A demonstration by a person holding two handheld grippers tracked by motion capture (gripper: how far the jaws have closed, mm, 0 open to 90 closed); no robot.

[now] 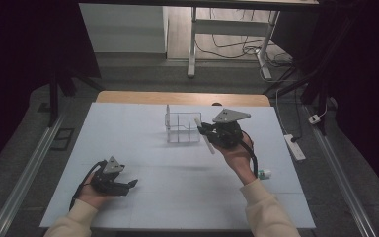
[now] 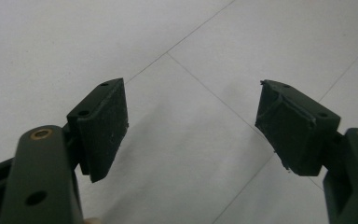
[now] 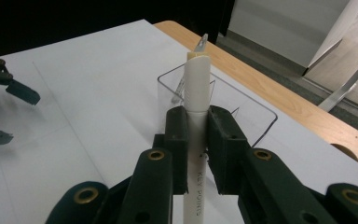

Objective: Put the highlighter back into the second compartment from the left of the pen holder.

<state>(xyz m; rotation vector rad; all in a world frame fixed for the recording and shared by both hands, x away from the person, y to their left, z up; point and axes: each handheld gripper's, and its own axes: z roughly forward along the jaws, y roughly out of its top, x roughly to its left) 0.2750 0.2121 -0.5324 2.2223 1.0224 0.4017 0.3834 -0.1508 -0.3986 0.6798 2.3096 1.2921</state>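
1. The right gripper [image 3: 196, 154] has its fingers [image 3: 177, 147] closed on a white pen [image 3: 196, 88], clamped around its middle.
2. The pen's long axis runs along the fingers, clip end forward and printed barrel trailing back toward the hand; in the high view the pen [image 1: 203, 134] stands steeply tilted.
3. A clear organizer [image 1: 182, 129] sits on the tabletop [image 1: 143, 163] just beyond and below the pen's forward end, so the drop looks like a short reach ahead.
4. The left gripper [image 1: 128, 185] rests well apart near the front edge, fingers [image 2: 103, 126] spread wide and holding nothing.
5. A small capped object [image 1: 264, 174] lies beside the right forearm.
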